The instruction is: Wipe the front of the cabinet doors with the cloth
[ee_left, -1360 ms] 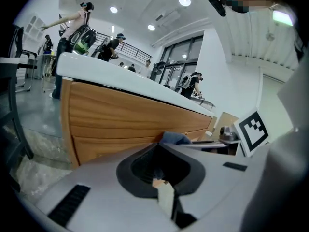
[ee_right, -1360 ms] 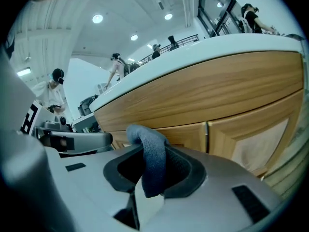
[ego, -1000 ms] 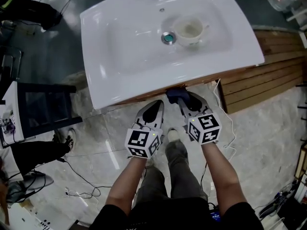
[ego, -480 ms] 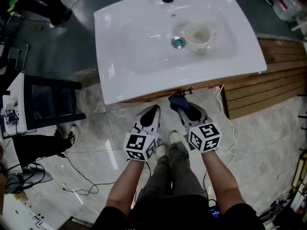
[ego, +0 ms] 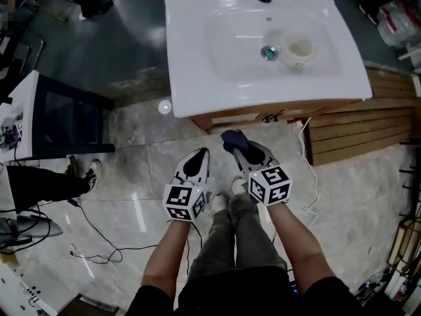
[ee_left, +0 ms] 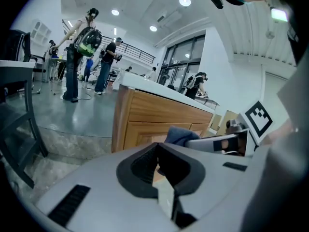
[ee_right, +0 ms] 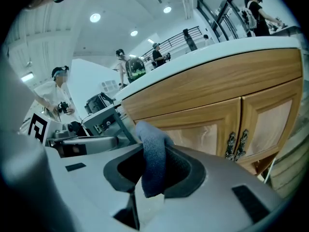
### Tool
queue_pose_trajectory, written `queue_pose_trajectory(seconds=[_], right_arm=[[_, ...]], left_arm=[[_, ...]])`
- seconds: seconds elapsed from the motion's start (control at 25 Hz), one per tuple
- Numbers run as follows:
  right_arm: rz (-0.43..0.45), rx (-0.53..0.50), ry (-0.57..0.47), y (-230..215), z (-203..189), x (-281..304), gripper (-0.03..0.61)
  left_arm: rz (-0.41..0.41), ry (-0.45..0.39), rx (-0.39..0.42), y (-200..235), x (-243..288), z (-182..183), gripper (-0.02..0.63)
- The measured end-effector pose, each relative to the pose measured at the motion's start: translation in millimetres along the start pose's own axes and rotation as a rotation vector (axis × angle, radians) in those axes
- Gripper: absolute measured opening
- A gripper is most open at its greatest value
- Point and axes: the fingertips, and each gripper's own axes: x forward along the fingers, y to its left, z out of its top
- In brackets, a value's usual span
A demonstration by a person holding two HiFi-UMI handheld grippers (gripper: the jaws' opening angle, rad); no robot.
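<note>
A dark blue cloth (ego: 232, 138) is pinched in my right gripper (ego: 241, 147), a short way in front of the wooden cabinet (ego: 245, 118) under the white basin. In the right gripper view the cloth (ee_right: 153, 154) sticks up between the jaws of that gripper (ee_right: 152, 174), apart from the two cabinet doors (ee_right: 207, 127) with metal handles (ee_right: 236, 144). My left gripper (ego: 198, 155) hangs beside it to the left. Its jaws meet at the tips with nothing held (ee_left: 158, 152). The left gripper view shows the cloth (ee_left: 180, 135) against the cabinet side (ee_left: 145, 117).
The white basin (ego: 197, 58) overhangs the cabinet and holds a cup (ego: 297, 49) beside the drain (ego: 270, 52). Wooden slats (ego: 355, 127) lie to the right, with a white cable (ego: 309, 170) along them. A black frame (ego: 62, 120) and floor cables (ego: 99, 232) are on the left. People stand far behind.
My right gripper with the cloth has drawn back from the cabinet front, which it met a second ago. The left gripper backed off too, and the head view has shifted left.
</note>
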Motion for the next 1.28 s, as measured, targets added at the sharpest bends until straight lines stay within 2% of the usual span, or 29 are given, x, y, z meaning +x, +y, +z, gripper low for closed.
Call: queue_pose_trajectory(seconds=[0.2,0.4,0.56,0.76,0.92,1.28], right_arm=[[0.028,-0.051,0.032,25,-13,25,0.106],[0.067,-0.09,0.071,35,-24,64,0.106],[0.081,-0.114,0.053,31,-21,94,0.106],[0.092,-0.158,0.033,14,-19,112,0.106],[0.095,-0.17,0.02,-6,-11,101,0.106],[-0.002,-0.099,0.009,-82,-11,57,0.106]], left_arm=[[0.037,-0.016,0.032,17,-18,-9,0.005],[0.082,-0.048,-0.05,39,-21,-16,0.005],[0.072,-0.052,-0.025,46,-5,-20,0.005],[0.115,-0.051,-0.027,59,12,-24,0.005],[0.11,-0.028,0.005,48,29,-29,0.005],[0.033,0.013,0.019,-10,79,-36,0.005]])
